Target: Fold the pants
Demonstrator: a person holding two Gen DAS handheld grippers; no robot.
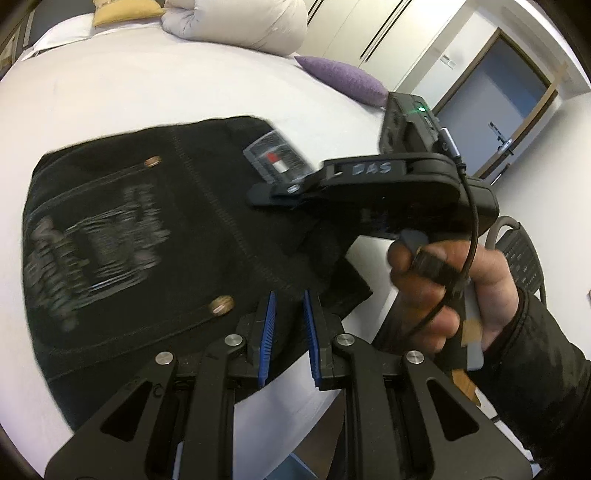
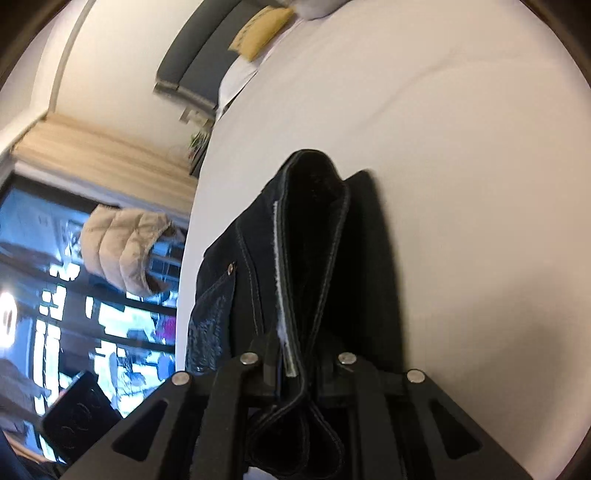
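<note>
Black jeans (image 1: pixel 155 229) lie folded on the white bed (image 1: pixel 147 92), back pocket with brass rivets and a flag label facing up. My left gripper (image 1: pixel 290 332) is open, its blue pads (image 1: pixel 269 332) just above the pants' near edge, holding nothing. My right gripper (image 1: pixel 280 194) reaches over the pants from the right, held by a hand (image 1: pixel 450 288). In the right wrist view it (image 2: pixel 295 354) is shut on the pants' waistband (image 2: pixel 295 295), which stands up between the fingers above the bed (image 2: pixel 461 184).
A purple cushion (image 1: pixel 343 79), a rolled white duvet (image 1: pixel 243 22) and a yellow pillow (image 1: pixel 118 11) lie at the bed's far side. The bed's near edge drops off below my left gripper. A window and a beige jacket (image 2: pixel 118 251) are left of the bed.
</note>
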